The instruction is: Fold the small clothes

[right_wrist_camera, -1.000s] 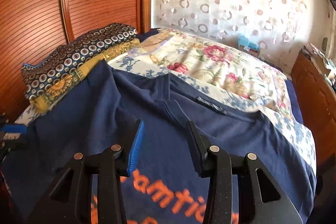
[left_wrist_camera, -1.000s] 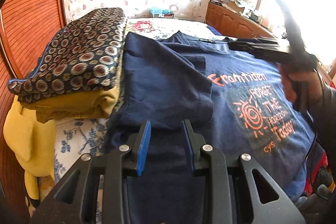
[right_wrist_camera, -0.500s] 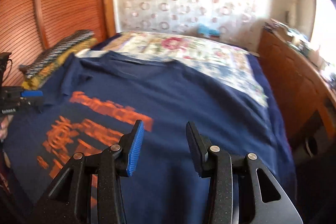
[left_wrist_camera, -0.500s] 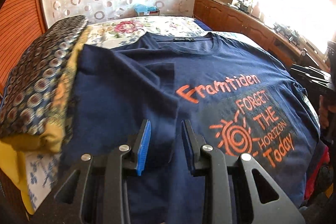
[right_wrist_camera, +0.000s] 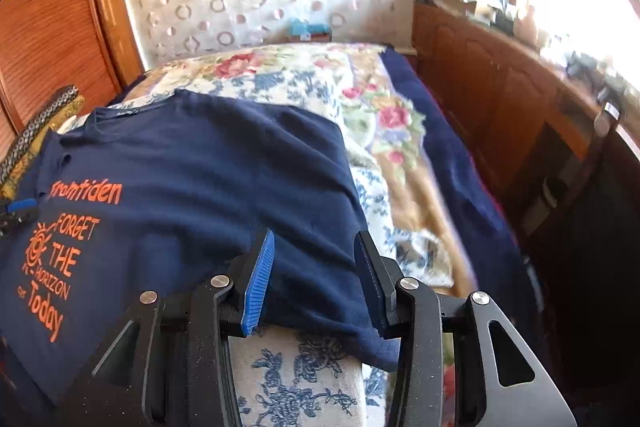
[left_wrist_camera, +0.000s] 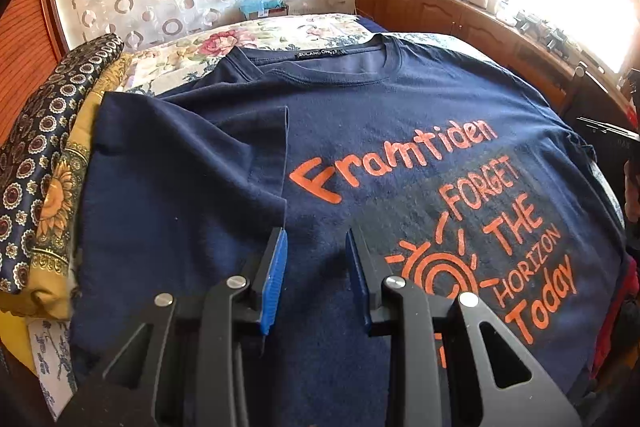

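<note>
— Although the T-shirt [left_wrist_camera: 400, 131] is spread chest-up on the bed [right_wrist_camera: 400, 131], how much has been folded?
— Only the sleeve at nine o'clock is seen turned in over the chest; a stack of folded clothes [left_wrist_camera: 52, 163] lies beside it.
— And the grippers?
— The left gripper [left_wrist_camera: 316, 267] is held part-spread, nothing pinched. At three o'clock, the right gripper [right_wrist_camera: 316, 275] is spread over the other sleeve, not yet folded.

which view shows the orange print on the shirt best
The left wrist view. The print on the shirt sits near the middle, large and sharp, every word readable from Framtiden to Today. The right wrist view has it small at the left edge, slanted, with its first letter partly hidden.
</note>
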The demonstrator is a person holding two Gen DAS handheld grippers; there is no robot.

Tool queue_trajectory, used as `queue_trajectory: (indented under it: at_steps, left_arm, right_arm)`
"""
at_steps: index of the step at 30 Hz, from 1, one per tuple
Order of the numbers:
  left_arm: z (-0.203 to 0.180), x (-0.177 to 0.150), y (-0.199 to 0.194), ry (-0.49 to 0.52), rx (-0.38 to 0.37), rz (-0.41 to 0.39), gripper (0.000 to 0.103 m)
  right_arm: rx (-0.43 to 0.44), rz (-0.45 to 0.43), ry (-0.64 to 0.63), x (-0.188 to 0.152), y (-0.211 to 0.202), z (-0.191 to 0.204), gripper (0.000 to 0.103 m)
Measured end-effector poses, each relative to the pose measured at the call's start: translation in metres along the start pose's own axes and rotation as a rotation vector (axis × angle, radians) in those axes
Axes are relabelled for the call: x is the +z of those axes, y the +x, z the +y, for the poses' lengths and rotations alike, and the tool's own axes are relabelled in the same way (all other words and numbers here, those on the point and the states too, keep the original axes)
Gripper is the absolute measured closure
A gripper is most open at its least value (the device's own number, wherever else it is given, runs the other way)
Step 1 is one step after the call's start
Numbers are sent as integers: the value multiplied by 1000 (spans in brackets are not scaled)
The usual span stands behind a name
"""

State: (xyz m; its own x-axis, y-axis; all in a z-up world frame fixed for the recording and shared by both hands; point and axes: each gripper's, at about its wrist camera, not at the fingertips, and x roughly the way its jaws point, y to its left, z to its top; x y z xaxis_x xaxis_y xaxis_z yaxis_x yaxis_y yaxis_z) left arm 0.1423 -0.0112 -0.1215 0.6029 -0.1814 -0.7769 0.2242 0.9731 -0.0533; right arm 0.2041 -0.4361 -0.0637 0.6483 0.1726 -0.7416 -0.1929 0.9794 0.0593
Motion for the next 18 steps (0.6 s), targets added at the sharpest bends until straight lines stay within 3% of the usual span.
queue_trajectory:
  at_steps: [10,18]
  left_arm:
    - [-5,-6,-2,26,8,-23,73]
    - [-10,-7,-4,37,2,-20,67]
  right_arm:
    - [-31,49,5,-16,4,-9,61]
    - [6,41,22,-25,-2,-16,62]
